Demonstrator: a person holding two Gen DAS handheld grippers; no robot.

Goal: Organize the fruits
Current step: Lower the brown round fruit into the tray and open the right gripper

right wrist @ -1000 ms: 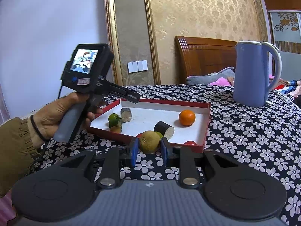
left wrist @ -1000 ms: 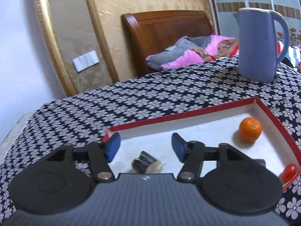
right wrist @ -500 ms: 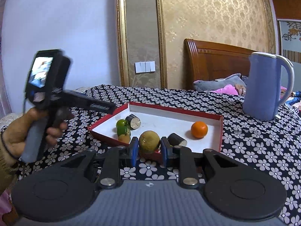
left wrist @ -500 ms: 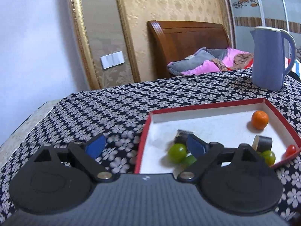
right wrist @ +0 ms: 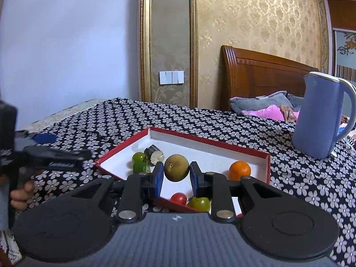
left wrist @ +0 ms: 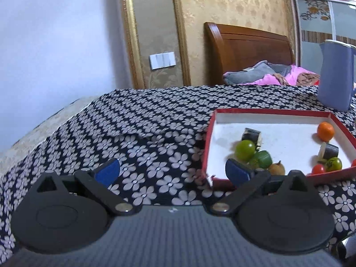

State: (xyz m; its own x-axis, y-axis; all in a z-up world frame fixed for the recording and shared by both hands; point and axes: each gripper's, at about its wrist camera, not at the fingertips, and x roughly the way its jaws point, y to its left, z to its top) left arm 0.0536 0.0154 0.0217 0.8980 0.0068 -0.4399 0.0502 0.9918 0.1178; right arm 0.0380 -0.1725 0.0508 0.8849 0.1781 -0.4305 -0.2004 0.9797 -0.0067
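Flower-print desk (left wrist: 155,133): right tongs (right wrist: 176,173) clamp the yellow-green round fruit (right wrist: 176,167) above the red-rimmed white tray (right wrist: 211,139), ready to drop; left tongs (left wrist: 171,171) are opening, empty, beside the tray.

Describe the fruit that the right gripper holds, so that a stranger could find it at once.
Look at the red-rimmed tray on the flowered cloth. Above its near part, the right gripper is shut on a round yellowish-brown fruit. It is bigger and duller than the orange, the green fruits and the red tomato lying in the tray.
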